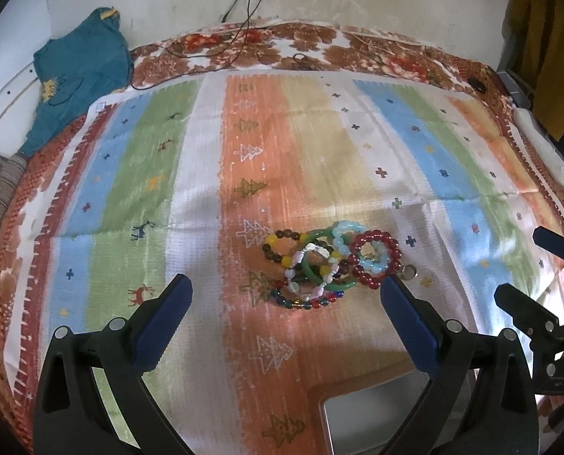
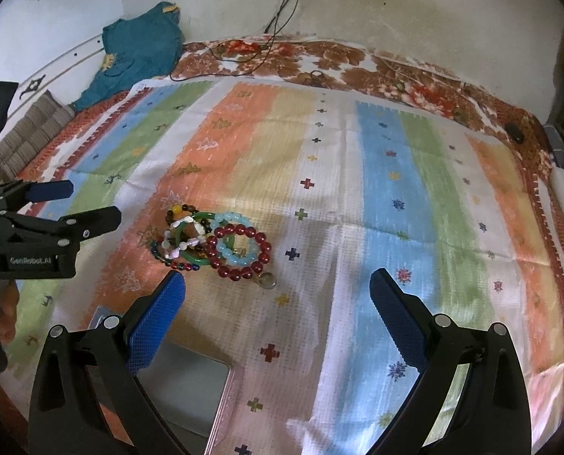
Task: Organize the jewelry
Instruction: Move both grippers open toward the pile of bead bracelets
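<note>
both grippers spread above the bracelet pile

my left gripper (image 1: 285, 284) hung over the cloth with its two blue-padded fingers (image 1: 168, 316) spread wide and nothing between them. seen from the right side, that same left gripper (image 2: 94, 204) sat off to the left of the pile, jaws parted, a bit of my hand (image 2: 7, 313) showing below its handle. my right gripper (image 2: 276, 284) was spread wide too and held nothing; its left pad (image 2: 154, 322) sat just in front of the pile.

the jewelry lay in one tangled heap of bracelets (image 1: 331, 261) on the orange stripe of the striped cloth (image 1: 206, 174), just ahead of the left fingertips. i could pick out a dark red beaded bracelet (image 1: 374, 256) on the right edge of the heap, with a pale blue beaded bracelet (image 1: 373, 263) lying partly inside its loop. a green bangle (image 1: 342, 286) ran under them, a white and pink beaded bracelet (image 1: 312, 265) crossed over it, and a brown and yellow beaded bracelet (image 1: 278, 248) sat at the left. a small round metal ring (image 1: 409, 272) lay just beside the red bracelet, near the left gripper's right fingertip.

nearer to me, a flat metal tray (image 1: 376, 413) rested on the cloth below the heap. farther out, a flowered brown sheet (image 1: 319, 49) showed beyond the cloth, with a teal garment (image 1: 80, 76) bunched at the far left against the wall and thin dark cables (image 1: 244, 19) trailing down onto the sheet.
</note>
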Action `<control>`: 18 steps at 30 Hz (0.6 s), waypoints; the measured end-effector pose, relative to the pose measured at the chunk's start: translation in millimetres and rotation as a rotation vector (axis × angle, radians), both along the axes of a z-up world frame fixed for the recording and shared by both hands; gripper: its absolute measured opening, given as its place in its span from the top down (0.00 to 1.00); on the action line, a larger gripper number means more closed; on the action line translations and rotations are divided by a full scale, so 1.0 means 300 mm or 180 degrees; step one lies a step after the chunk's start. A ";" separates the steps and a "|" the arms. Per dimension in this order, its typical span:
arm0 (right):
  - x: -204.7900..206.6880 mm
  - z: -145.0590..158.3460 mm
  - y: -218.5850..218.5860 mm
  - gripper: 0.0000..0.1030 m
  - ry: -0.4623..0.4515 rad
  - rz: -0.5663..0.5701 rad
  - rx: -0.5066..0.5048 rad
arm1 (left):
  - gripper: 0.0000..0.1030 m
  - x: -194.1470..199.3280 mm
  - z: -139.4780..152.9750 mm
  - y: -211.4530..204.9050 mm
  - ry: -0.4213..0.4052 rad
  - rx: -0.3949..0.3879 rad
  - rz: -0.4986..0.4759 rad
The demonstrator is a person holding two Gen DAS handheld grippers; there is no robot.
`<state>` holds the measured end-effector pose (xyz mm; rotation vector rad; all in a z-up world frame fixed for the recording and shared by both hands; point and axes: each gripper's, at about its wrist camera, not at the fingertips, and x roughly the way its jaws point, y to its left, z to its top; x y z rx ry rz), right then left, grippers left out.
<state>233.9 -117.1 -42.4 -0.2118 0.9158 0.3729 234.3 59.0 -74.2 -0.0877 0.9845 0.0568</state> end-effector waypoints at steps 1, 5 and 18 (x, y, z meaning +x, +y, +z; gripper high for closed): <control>0.004 -0.005 -0.001 0.04 0.0025 -0.0001 0.0020 | 0.06 0.006 -0.007 0.003 0.0016 -0.0012 0.0003; 0.030 -0.021 0.003 0.04 0.0073 -0.0013 0.0034 | 0.06 0.024 -0.027 0.011 0.0054 0.0004 -0.0004; 0.101 -0.098 0.036 0.04 0.0280 -0.0040 0.0009 | 0.07 0.085 -0.088 0.008 0.0180 0.0106 -0.0099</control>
